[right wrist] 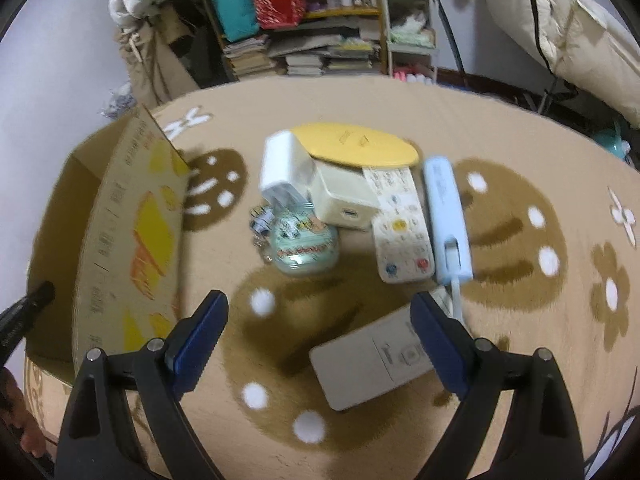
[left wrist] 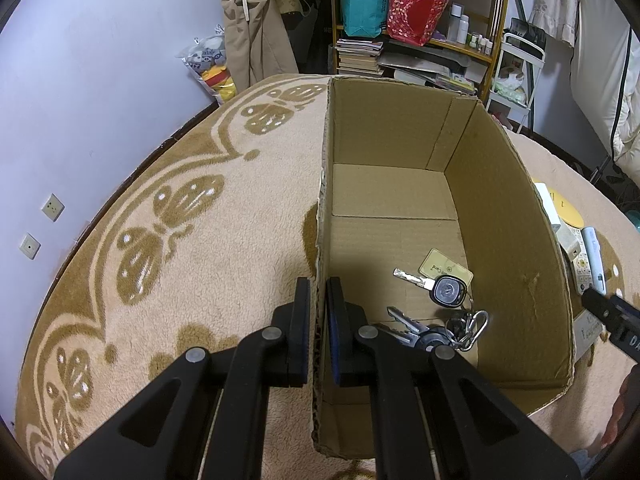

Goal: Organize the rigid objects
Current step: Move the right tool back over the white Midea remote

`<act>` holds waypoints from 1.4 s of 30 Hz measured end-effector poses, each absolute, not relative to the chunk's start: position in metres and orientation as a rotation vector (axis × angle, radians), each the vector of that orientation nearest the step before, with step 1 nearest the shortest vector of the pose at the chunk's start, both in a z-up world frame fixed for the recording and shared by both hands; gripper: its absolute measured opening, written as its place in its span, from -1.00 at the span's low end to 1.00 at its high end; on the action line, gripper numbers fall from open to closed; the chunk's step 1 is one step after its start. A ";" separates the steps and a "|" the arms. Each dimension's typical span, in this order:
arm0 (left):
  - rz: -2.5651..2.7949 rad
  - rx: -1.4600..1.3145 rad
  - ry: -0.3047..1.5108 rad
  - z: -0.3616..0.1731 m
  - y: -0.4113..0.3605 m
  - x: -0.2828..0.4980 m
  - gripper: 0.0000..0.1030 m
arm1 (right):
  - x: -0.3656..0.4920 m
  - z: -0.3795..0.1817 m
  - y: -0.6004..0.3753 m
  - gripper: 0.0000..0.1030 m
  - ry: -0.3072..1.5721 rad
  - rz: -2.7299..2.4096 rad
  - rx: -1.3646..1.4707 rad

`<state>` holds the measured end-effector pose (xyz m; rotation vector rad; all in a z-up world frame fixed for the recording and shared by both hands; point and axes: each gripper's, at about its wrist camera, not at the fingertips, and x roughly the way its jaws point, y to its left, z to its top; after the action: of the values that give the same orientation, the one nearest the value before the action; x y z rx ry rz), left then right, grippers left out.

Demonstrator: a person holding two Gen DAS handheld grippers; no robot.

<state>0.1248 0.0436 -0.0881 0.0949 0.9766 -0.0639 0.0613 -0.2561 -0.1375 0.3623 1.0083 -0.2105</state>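
My left gripper (left wrist: pixel 319 294) is shut on the left wall of an open cardboard box (left wrist: pixel 325 184), one finger outside, one inside. In the box lie a bunch of keys (left wrist: pixel 444 312) and a pale card (left wrist: pixel 445 267). My right gripper (right wrist: pixel 320 320) is open and empty above the rug, over a grey flat device (right wrist: pixel 366 364). Beyond it lie a white remote (right wrist: pixel 400 228), a light blue device (right wrist: pixel 446 216), a cream charger (right wrist: pixel 342 196), a white adapter (right wrist: pixel 284 168), a yellow oval case (right wrist: pixel 356 144) and a clear patterned jar (right wrist: pixel 302 242). The box (right wrist: pixel 120 232) stands to its left.
A tan patterned rug (left wrist: pixel 200 240) covers the floor. A cluttered shelf (left wrist: pixel 420 20) with bags, books and bottles stands behind it. A white cart (right wrist: pixel 410 20) and bedding (right wrist: pixel 580 32) are at the right. The lilac wall (left wrist: pixel 100 80) is at the left.
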 end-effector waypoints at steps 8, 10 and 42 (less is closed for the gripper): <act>-0.063 0.094 0.976 -0.088 0.043 0.125 -0.83 | 0.047 -0.169 -0.274 0.88 1.101 -0.307 0.441; -0.064 0.094 0.976 -0.088 0.043 0.125 -0.83 | 0.045 -0.171 -0.277 0.88 1.110 -0.325 0.440; -0.062 0.097 0.975 -0.088 0.044 0.124 -0.83 | 0.057 -0.196 -0.280 0.65 1.158 -0.453 0.494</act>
<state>0.1242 0.0441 -0.0883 0.0968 0.9755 -0.0624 0.0573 -0.2803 -0.1963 0.4938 1.1575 -0.4534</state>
